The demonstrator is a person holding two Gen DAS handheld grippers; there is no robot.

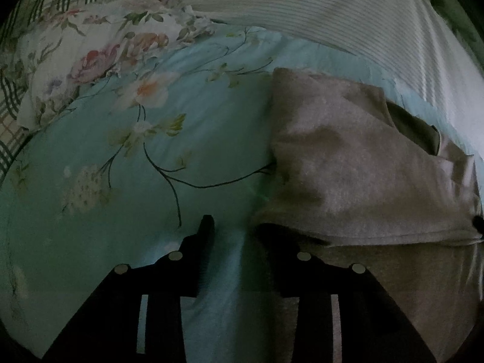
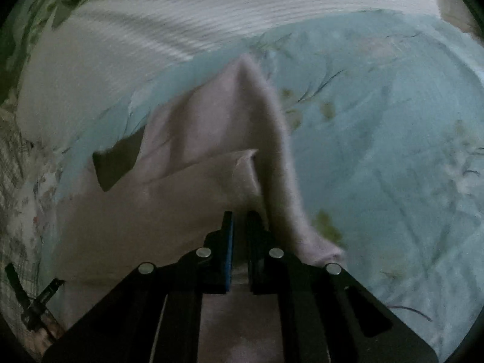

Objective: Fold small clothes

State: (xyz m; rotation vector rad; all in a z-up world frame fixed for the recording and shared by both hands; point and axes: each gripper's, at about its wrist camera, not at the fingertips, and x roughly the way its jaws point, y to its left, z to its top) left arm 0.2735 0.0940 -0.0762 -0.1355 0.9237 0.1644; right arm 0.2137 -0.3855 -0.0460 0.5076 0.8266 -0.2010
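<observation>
Right gripper [image 2: 240, 220]: jaws nearly together, clenched on a fold of the grey garment [image 2: 211, 163], pulling it up into a peak above the sheet [image 2: 393, 151]. Left gripper [image 1: 234, 227] is parted, nothing pinched; one finger sits under the garment's [image 1: 348, 166] near edge (dim, contact unclear). Garment lies on the floral sheet [image 1: 121, 196], just below the striped cloth [image 1: 332, 15].

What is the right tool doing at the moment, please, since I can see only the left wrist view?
Observer: The right tool is shut on a fold of the grey garment.
Operator: Thank you. Is that fold lying flat?
Observer: No, it stands up in a peaked ridge running away from the tool.
Operator: What lies beyond the ridge?
Observer: Only the blue floral sheet, with no other clothes on it.
</observation>
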